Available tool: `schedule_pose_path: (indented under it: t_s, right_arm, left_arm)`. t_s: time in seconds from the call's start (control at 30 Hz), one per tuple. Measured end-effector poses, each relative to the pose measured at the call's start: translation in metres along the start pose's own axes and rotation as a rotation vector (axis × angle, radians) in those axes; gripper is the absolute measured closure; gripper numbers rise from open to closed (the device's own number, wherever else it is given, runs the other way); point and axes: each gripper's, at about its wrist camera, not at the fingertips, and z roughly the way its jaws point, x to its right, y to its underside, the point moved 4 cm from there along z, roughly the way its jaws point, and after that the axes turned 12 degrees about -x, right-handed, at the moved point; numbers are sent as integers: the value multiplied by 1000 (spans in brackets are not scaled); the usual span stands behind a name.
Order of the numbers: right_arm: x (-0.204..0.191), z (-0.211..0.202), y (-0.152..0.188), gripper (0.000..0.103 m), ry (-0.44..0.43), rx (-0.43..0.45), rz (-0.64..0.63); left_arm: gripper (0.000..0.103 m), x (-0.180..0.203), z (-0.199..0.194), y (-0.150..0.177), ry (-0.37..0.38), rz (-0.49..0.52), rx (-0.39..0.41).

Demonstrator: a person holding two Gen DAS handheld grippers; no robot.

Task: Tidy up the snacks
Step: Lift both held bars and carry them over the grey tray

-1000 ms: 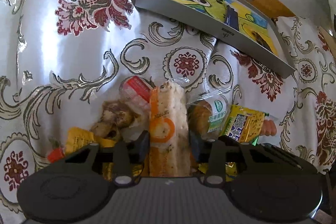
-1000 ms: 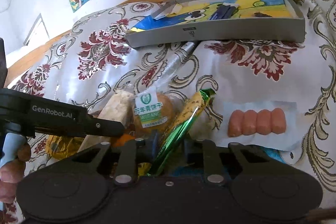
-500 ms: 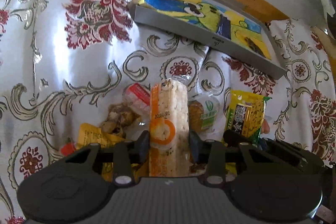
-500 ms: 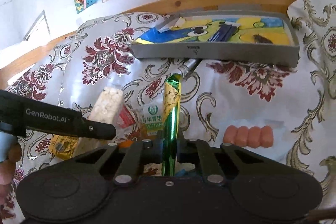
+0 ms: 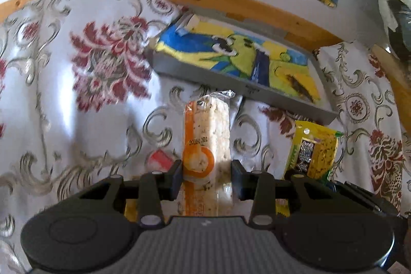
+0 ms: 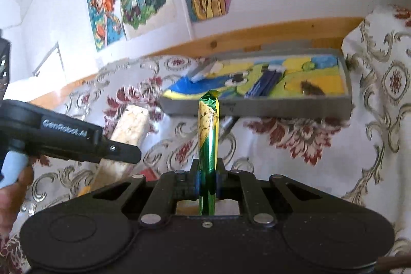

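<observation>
Much of the snack pile is hidden: in the left wrist view the left gripper [image 5: 206, 175] covers the lower end of the rice cracker bar [image 5: 206, 138] it grasps, and only a red-and-white wrapper [image 5: 160, 161] peeks out just beside its left finger, too cut off to identify. The bar's clear wrap shows an orange ring and a printed code that seems to read "20264001"; the rest is unreadable. To its right the yellow packet [image 5: 314, 153], seen flat-on with dark lettering too blurred to read, is the same one the right gripper [image 6: 207, 184] clamps edge-on as a green foil packet [image 6: 208, 135] in the right wrist view, upright and clear of the cloth. The left tool's arm there carries "GenRobot.AI" in white. Both held snacks stand above the flowered tablecloth [image 5: 84, 107], short of the grey tray [image 6: 257, 108] near the surface's far edge. The tray holds a cartoon-printed liner, a dark blue packet [image 6: 264, 84], a white wrapper at its far left corner, and a small dark item I cannot make out.
</observation>
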Motion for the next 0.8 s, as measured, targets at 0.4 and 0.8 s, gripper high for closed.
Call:
schedule_pose_path:
  t_s: [0.4,0.8]
  right_arm:
    - [45,-9,-53,92,98,178,11]
    - [100,-7,-81,92,239,239,59]
  left_arm:
    - [60,34,20,-76,90,96,65]
    - [60,95,74,-149,226,91,166]
